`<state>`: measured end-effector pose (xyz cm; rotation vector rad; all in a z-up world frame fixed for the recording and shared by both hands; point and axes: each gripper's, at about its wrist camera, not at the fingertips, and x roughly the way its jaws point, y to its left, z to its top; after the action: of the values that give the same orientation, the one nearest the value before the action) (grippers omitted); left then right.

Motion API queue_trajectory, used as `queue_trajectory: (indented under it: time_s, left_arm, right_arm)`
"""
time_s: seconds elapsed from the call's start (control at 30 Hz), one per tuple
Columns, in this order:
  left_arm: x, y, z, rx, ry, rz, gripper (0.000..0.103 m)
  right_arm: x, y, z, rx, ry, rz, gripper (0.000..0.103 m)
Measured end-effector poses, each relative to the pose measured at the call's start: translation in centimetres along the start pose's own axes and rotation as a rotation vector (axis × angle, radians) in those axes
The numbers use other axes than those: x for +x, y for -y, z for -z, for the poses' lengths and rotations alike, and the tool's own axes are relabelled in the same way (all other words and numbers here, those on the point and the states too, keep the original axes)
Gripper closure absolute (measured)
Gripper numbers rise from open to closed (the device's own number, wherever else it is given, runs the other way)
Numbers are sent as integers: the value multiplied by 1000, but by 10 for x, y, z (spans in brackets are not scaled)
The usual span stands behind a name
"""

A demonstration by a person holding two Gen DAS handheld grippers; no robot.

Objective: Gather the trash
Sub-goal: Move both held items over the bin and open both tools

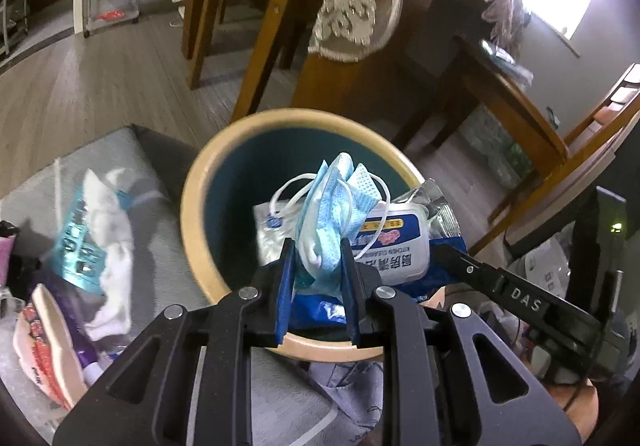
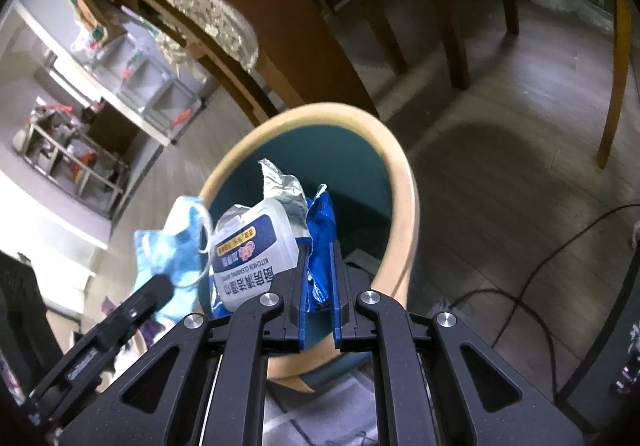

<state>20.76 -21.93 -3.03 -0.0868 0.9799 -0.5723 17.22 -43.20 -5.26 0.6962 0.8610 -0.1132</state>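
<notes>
A round bin [image 1: 192, 222] with a tan rim and teal inside stands in front of both grippers; it also shows in the right wrist view [image 2: 404, 182]. My left gripper [image 1: 318, 250] is shut on a crumpled blue face mask [image 1: 332, 202] and holds it over the bin's mouth. My right gripper [image 2: 320, 250] is shut on a blue kitchen wipes pack [image 2: 256, 246] and holds it over the bin. The wipes pack [image 1: 404, 242] also shows in the left wrist view, just right of the mask. The mask [image 2: 172, 246] also shows in the right wrist view, left of the pack.
More litter lies on a grey mat [image 1: 120, 150] left of the bin: a teal wrapper [image 1: 76, 242], white tissue [image 1: 112, 214] and a red and white packet [image 1: 44, 342]. Wooden chair and table legs [image 1: 264, 46] stand behind the bin. A cable [image 2: 532, 286] runs across the floor at right.
</notes>
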Motion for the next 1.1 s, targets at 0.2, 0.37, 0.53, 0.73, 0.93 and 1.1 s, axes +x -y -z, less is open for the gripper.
queue_trajectory:
  time_s: [0.2,0.37,0.53,0.73,0.93,1.1]
  left_arm:
    - [20,-5,6,-8,-50,-6,80]
    - [17,-11,9,-19,-43,-7,60]
    - [8,-17,11,-16,-21,-19,42]
    - [-9,-27,13,-41,9,-31,33]
    - [-39,-37,17,-44,59,-47,27]
    - [-71,-55,21,-67,107,-76,26]
  right_arm:
    - [5,0,4,-14,-33,12,92]
    - [10,0,6,-15,-58,14,90]
    - [15,-2,8,-16,-81,18,85]
    - [18,-5,12,-21,-99,13,81]
    - [19,-7,13,-24,-103,13,76]
    - [17,-12,13,-41,-83,23,70]
